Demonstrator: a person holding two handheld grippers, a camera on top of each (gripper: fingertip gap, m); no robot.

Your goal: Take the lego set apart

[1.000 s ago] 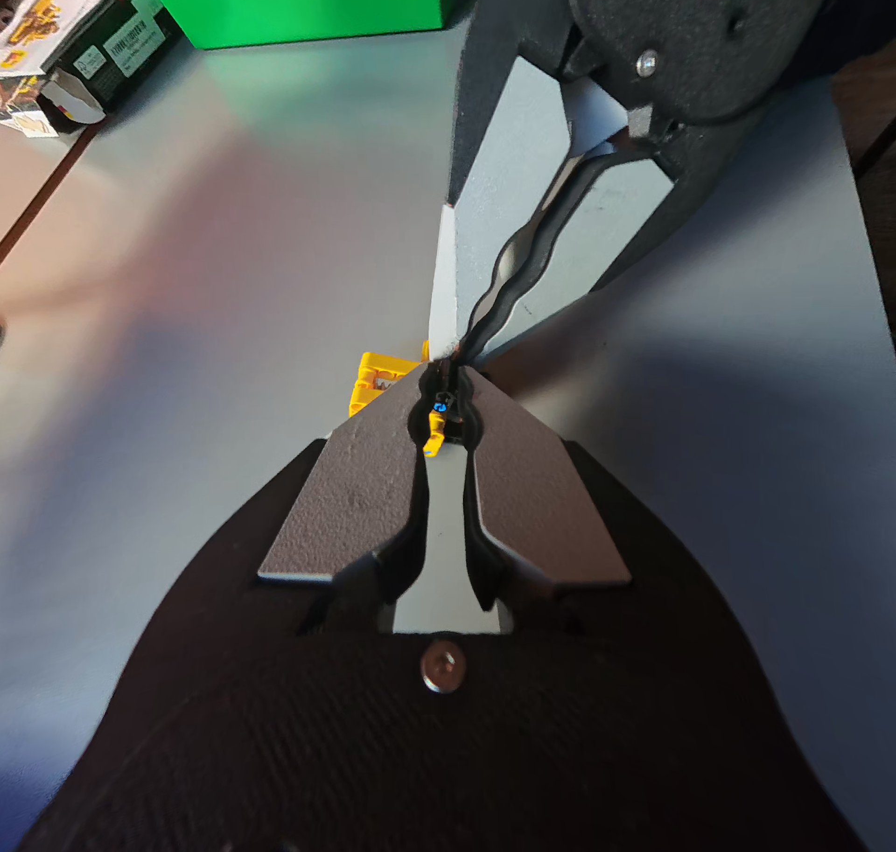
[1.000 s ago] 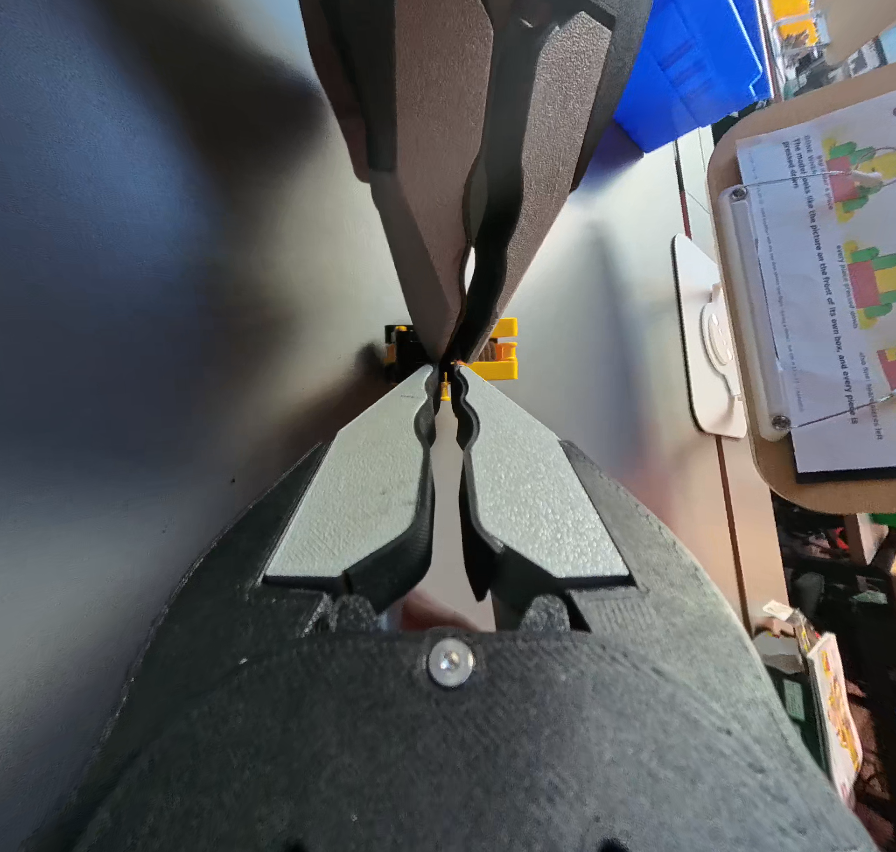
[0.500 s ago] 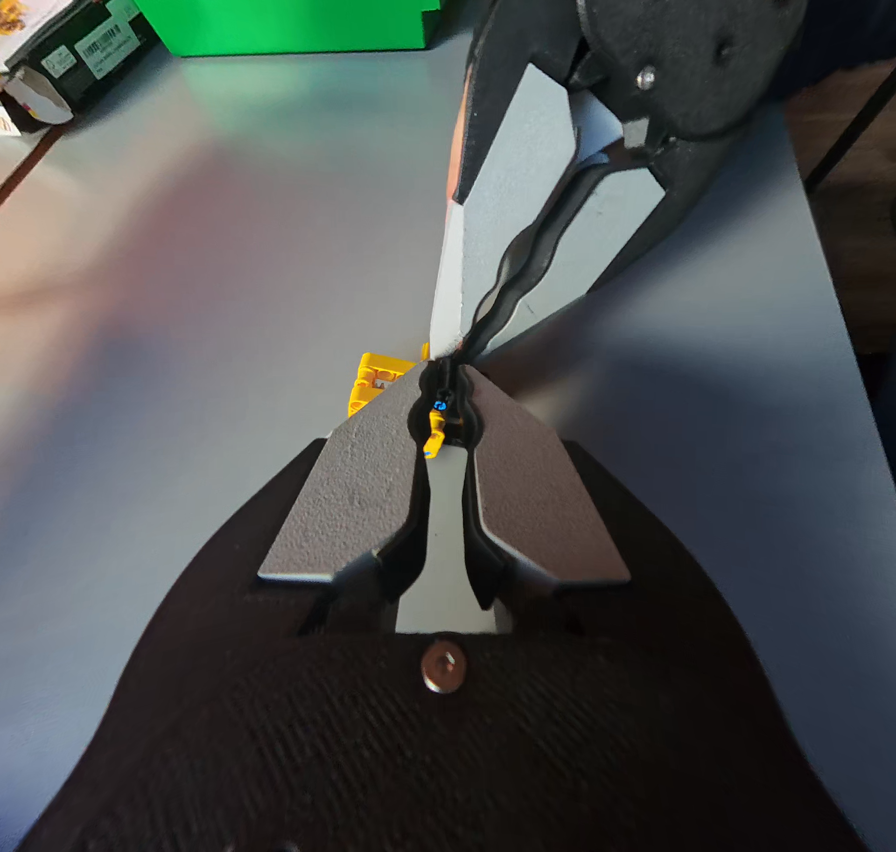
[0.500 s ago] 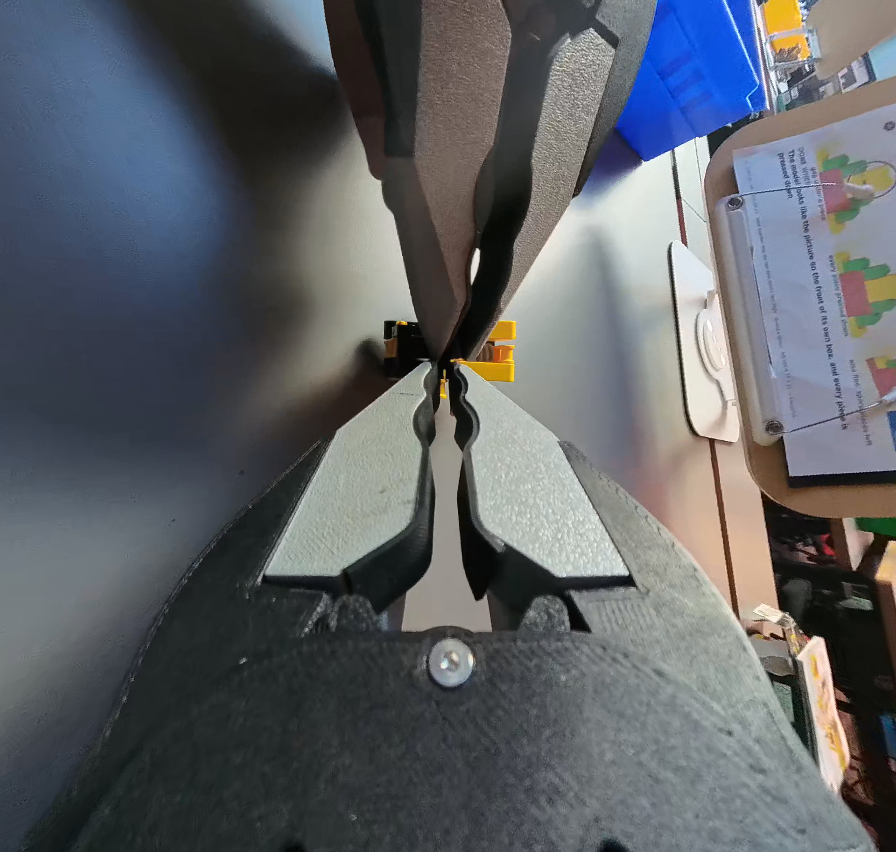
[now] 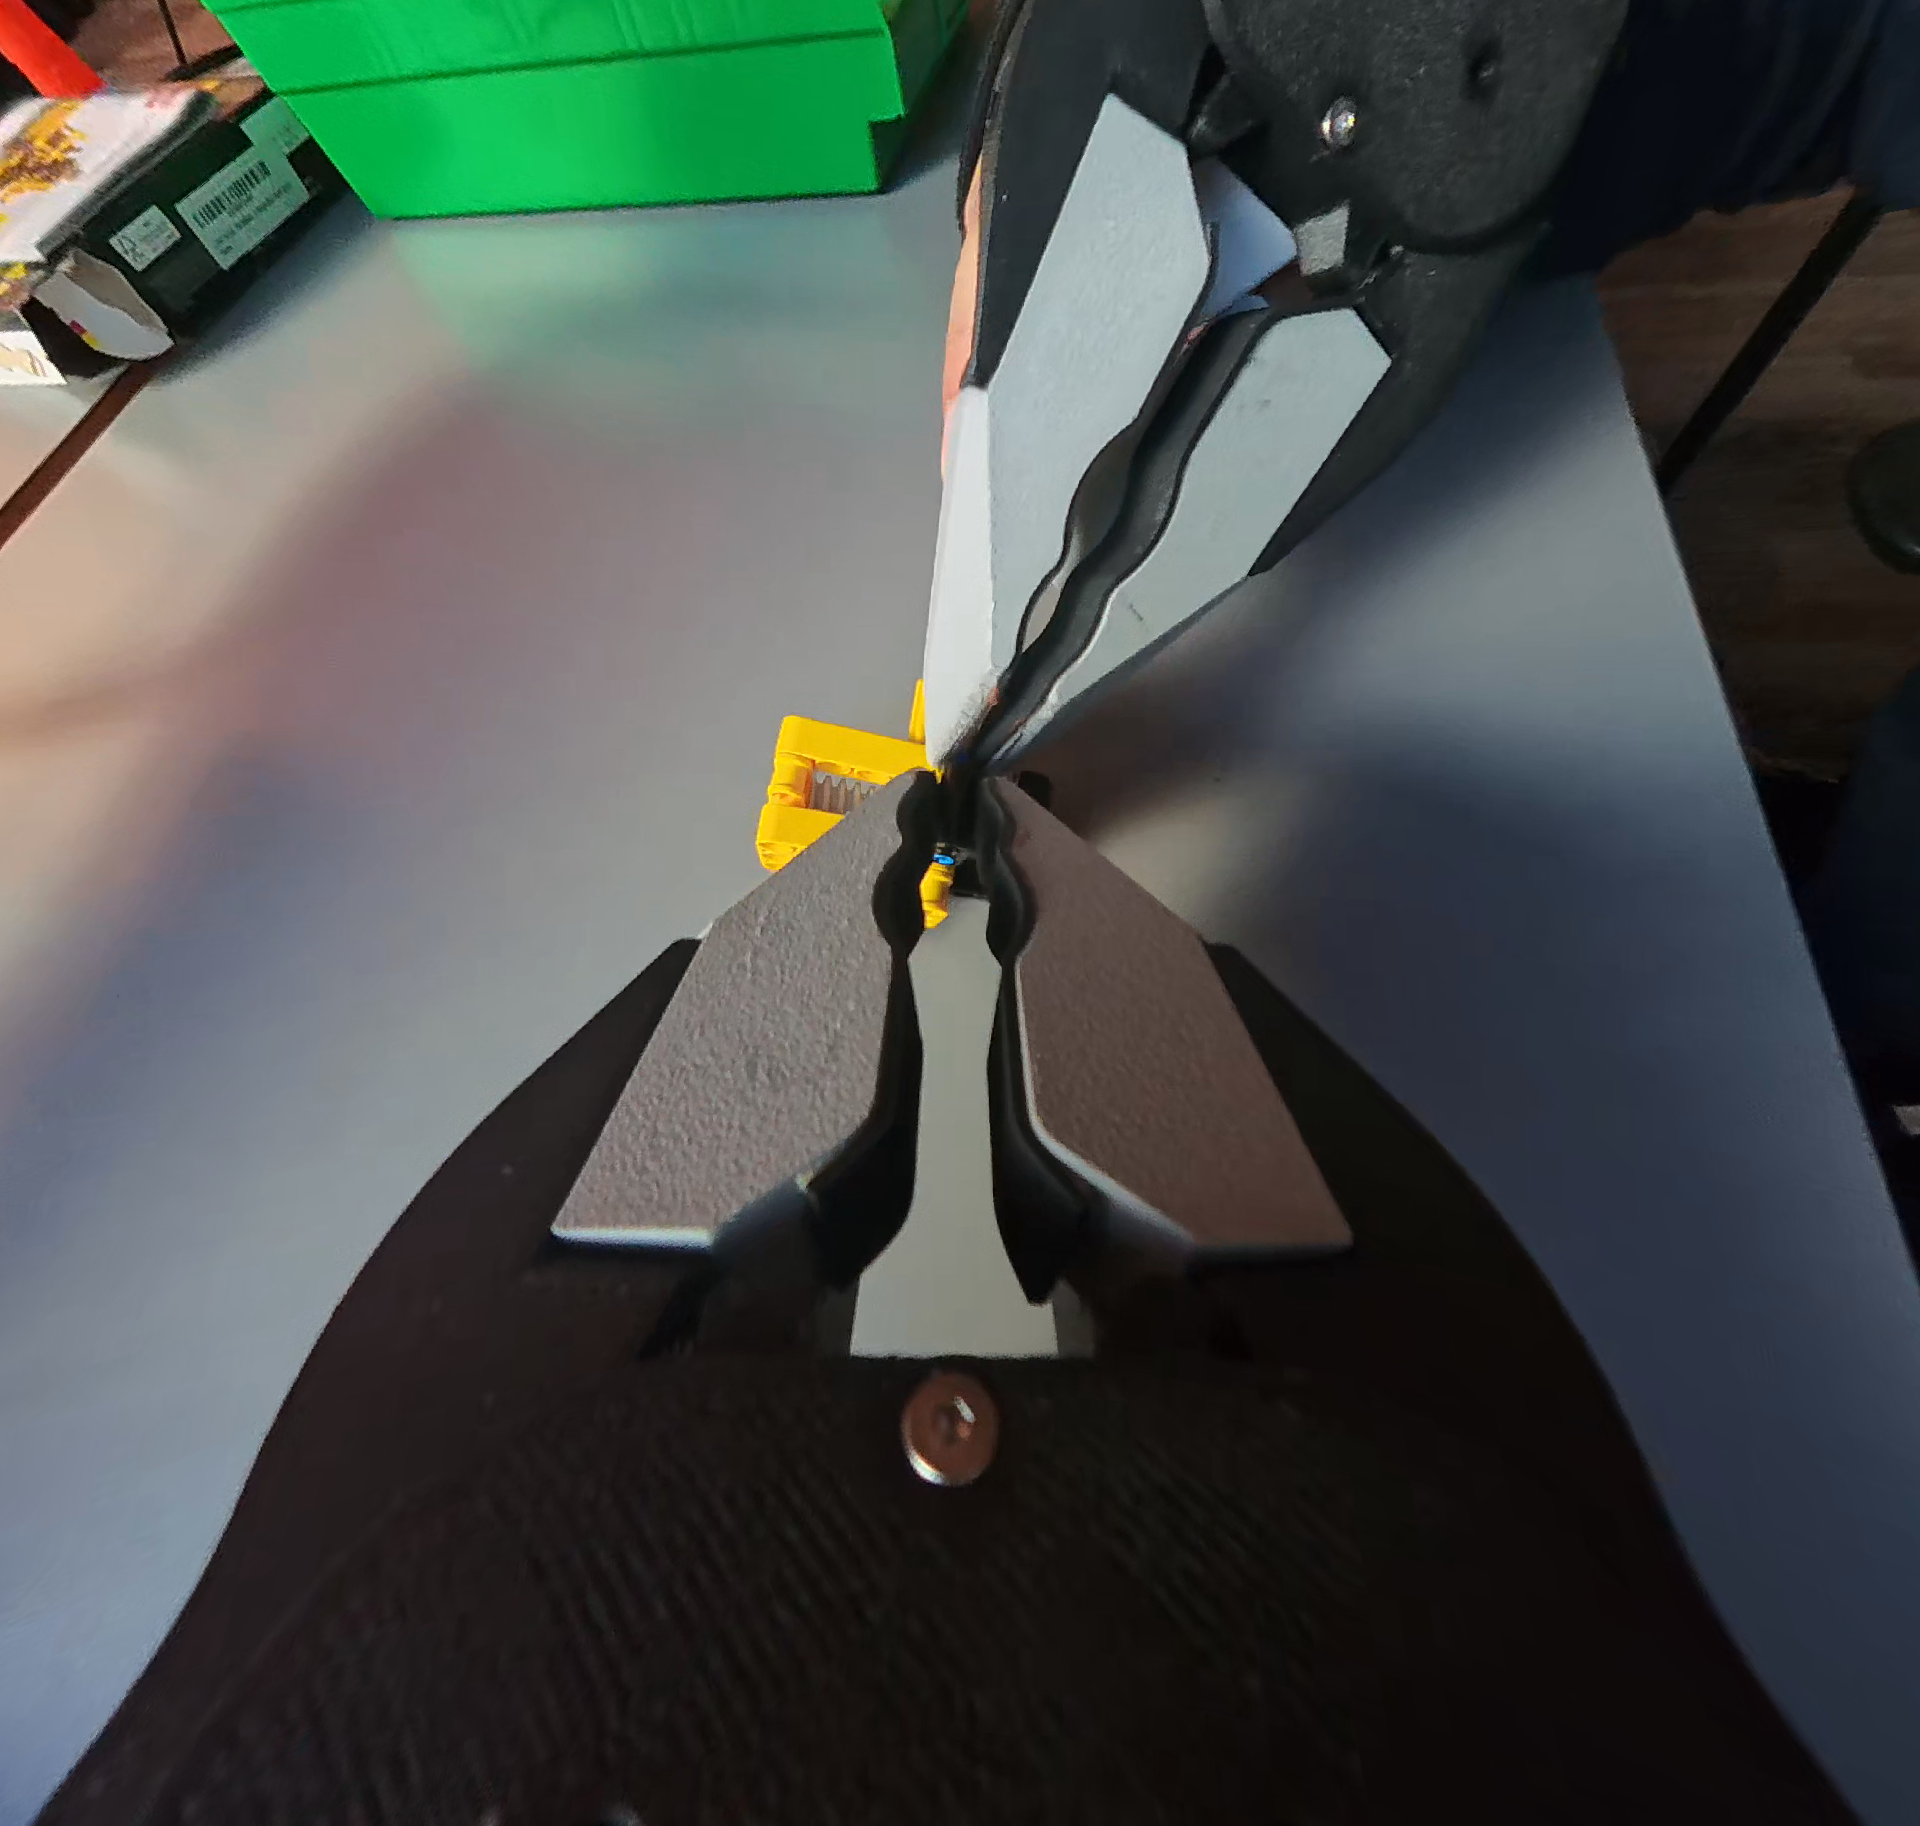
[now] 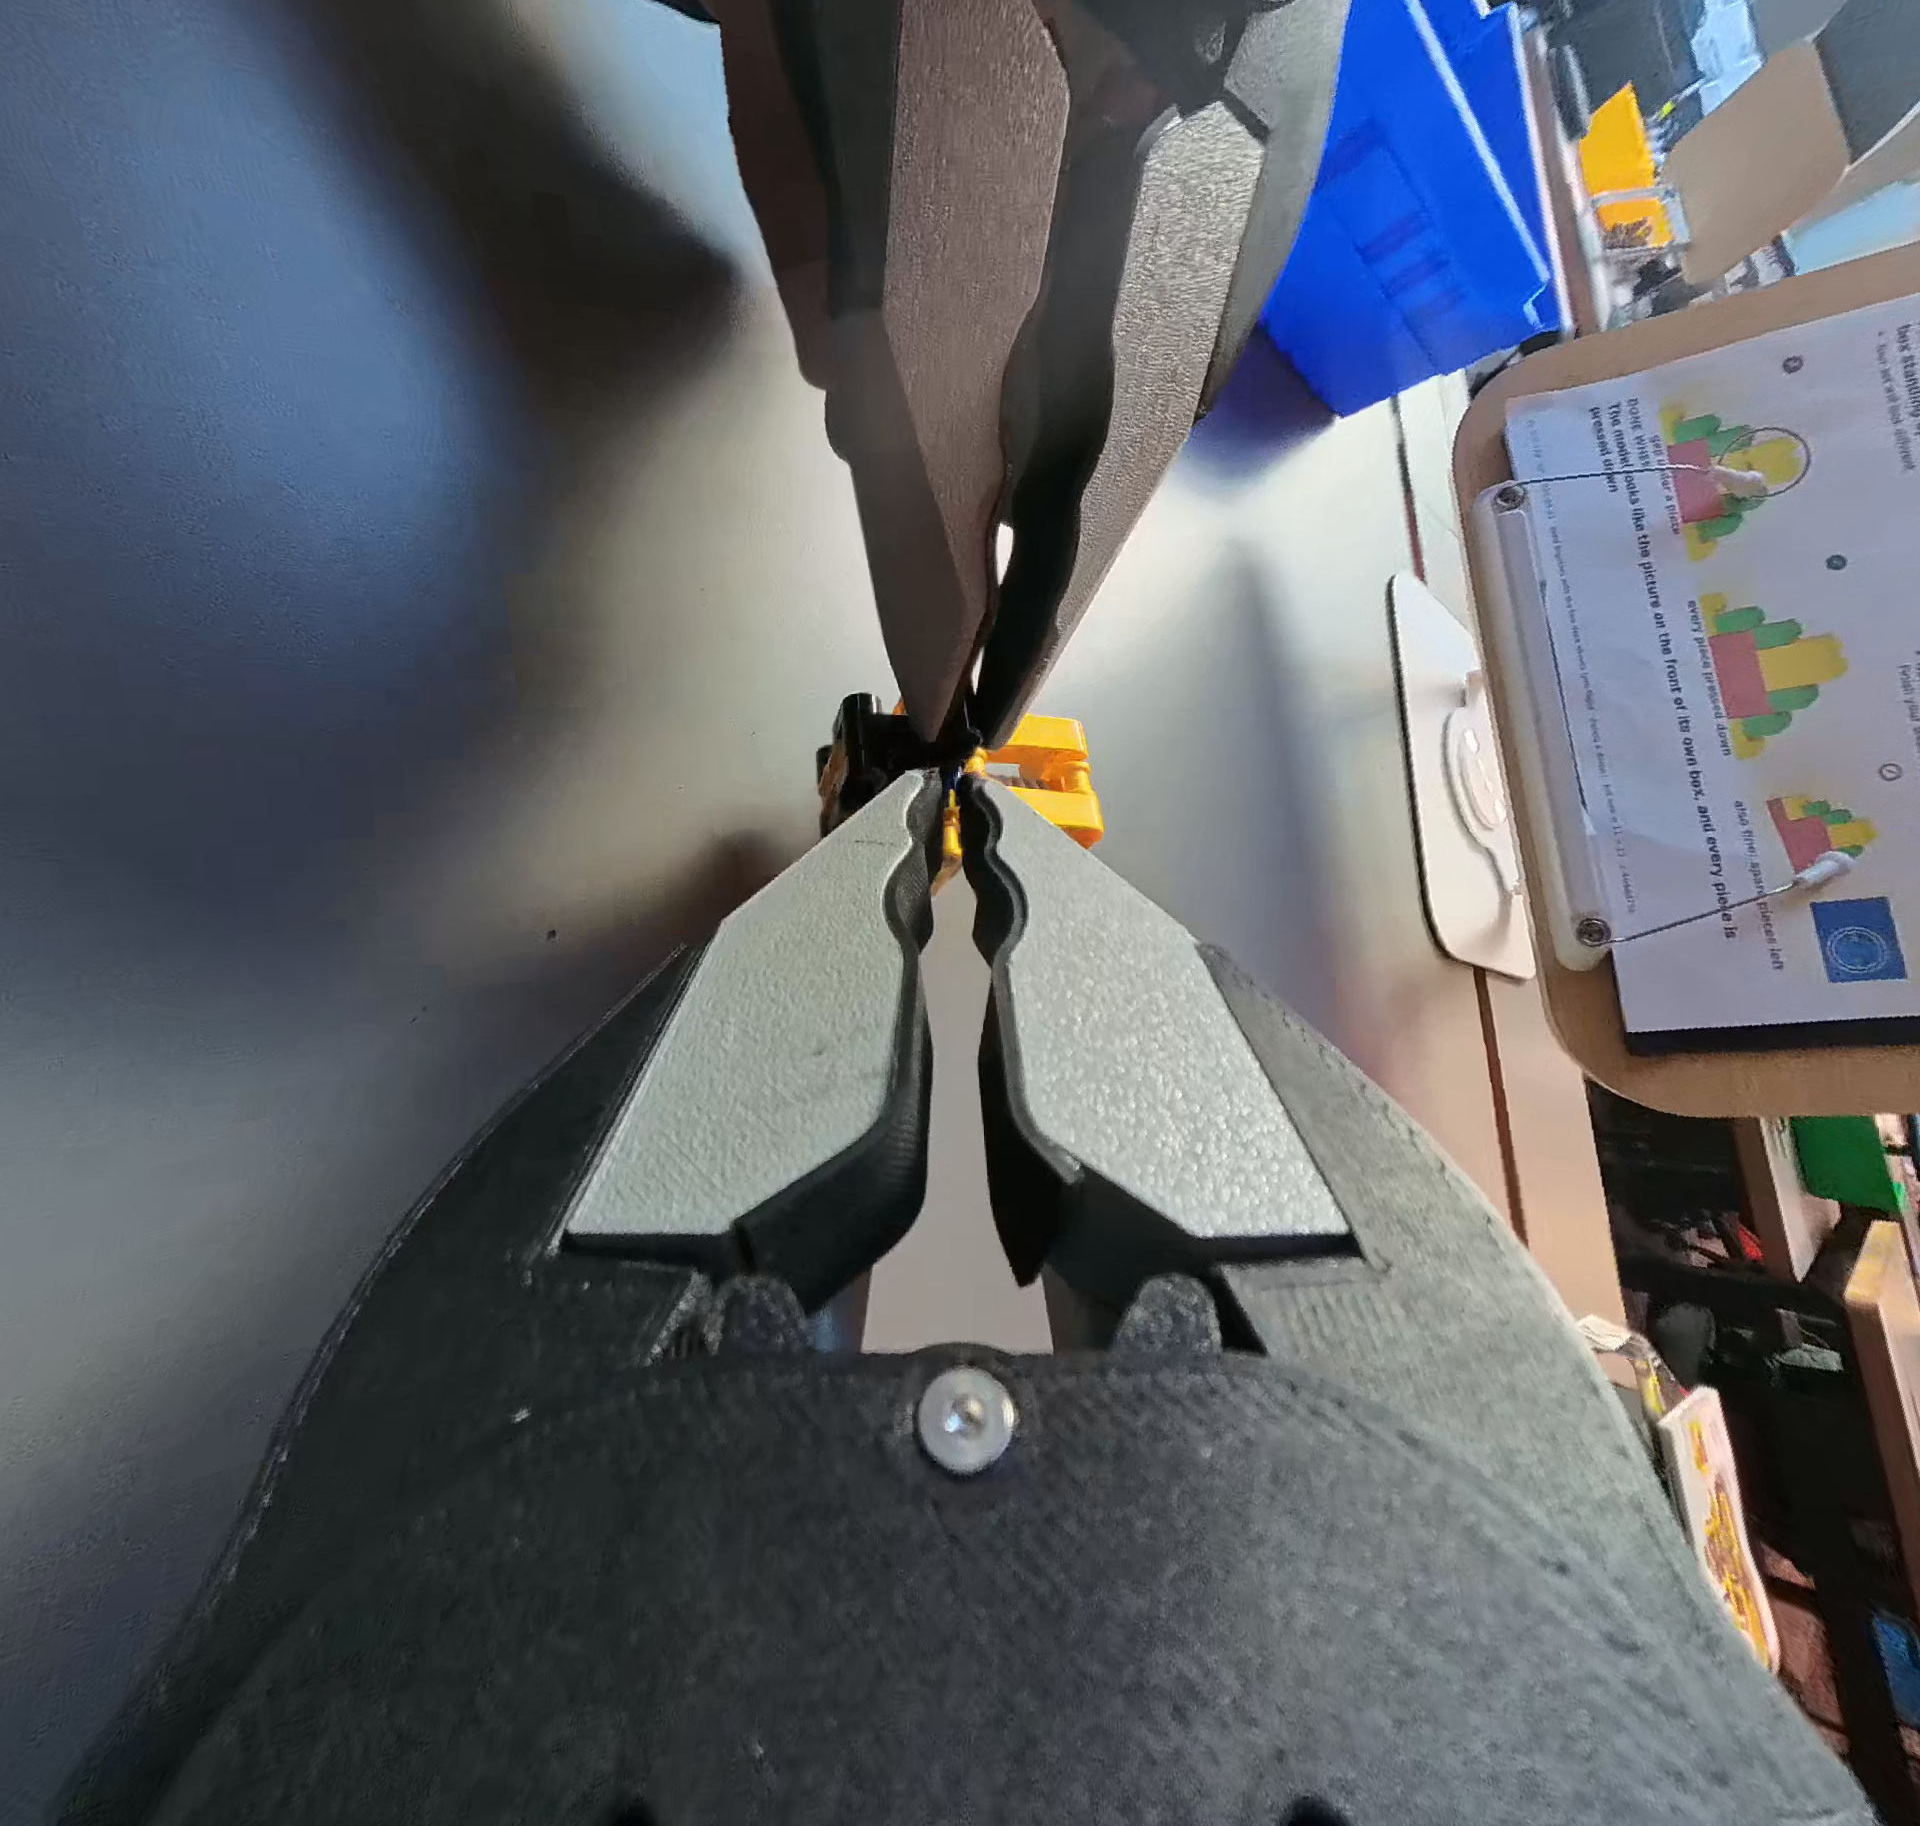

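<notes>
A small yellow and black lego model (image 5: pixel 831 784) rests on the grey table (image 5: pixel 468 633). My left gripper (image 5: pixel 961 805) is shut on its near end, with a yellow piece and a blue pin showing between the fingers. My right gripper (image 5: pixel 971 753) comes down from the upper right and its tips meet mine on the same model. In the right wrist view the right gripper (image 6: pixel 951 794) is shut on a thin yellow part of the lego model (image 6: pixel 1049 784). The left gripper (image 6: pixel 961 732) pinches it from the far side. Most of the model is hidden behind the fingers.
Green stacked bins (image 5: pixel 582 62) stand at the table's far edge, with cardboard boxes (image 5: pixel 156 207) left of them. In the right wrist view a blue bin (image 6: pixel 1403 218), a white pad (image 6: pixel 1455 768) and a clipboard with a picture sheet (image 6: pixel 1714 685) lie to the right. Both grippers' tips are close together, under 4 cm apart.
Both grippers stay shut on the model with their tips together. The left view has tipped up a little, showing more of the green bins. A bit more yellow shows between the right fingers.
</notes>
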